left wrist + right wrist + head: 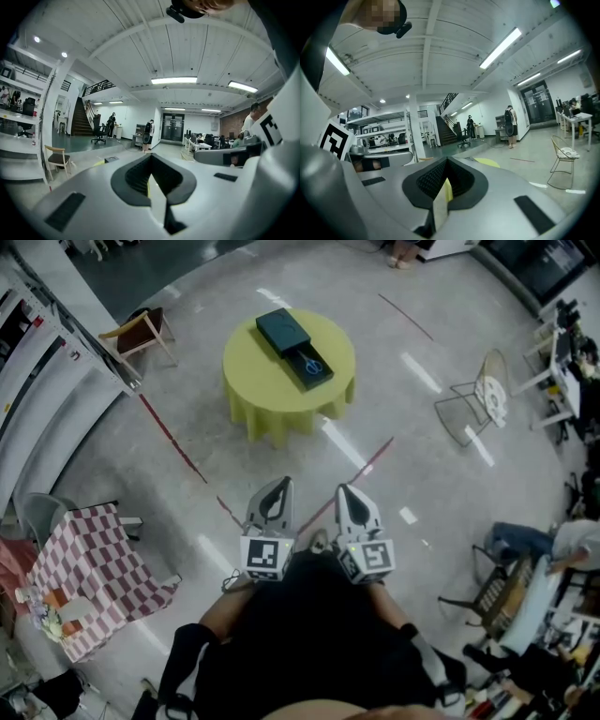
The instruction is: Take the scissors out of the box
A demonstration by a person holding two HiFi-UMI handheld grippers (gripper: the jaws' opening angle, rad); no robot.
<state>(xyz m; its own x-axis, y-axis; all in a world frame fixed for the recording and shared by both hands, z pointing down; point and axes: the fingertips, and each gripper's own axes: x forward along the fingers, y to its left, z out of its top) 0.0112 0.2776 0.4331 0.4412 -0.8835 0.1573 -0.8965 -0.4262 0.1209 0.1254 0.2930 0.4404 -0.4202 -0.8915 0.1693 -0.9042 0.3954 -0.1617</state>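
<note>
Standing well back from the table, both grippers closed and empty

The person stands on the bare grey floor, holding the two grippers side by side, close in front of the body and pointing roughly level. The left gripper (282, 483) has its jaws pressed together with nothing between them; its own view shows the tips meeting. The right gripper (345, 490) is the same, jaws together and pinching nothing.

Both point toward a round table (246, 382) draped in a yellow cloth, which stands well apart from them across open floor. On the table lies a dark box (281, 330), long and flat, set at a slant. The scissors (313, 362), with blue handles, lie in the end of the box nearer the person. Neither gripper is anywhere near them.

A red line (178, 448) runs across the floor between the person and the table. A wooden chair (141, 332) stands beyond the table to the left, and a white wire chair (476, 407) to its right. Beside the person, on the left, is a second table under a red-and-white checked cloth (89, 568).

From the right gripper view, only the edge of the yellow cloth (488, 162) shows past the closed jaws.
</note>
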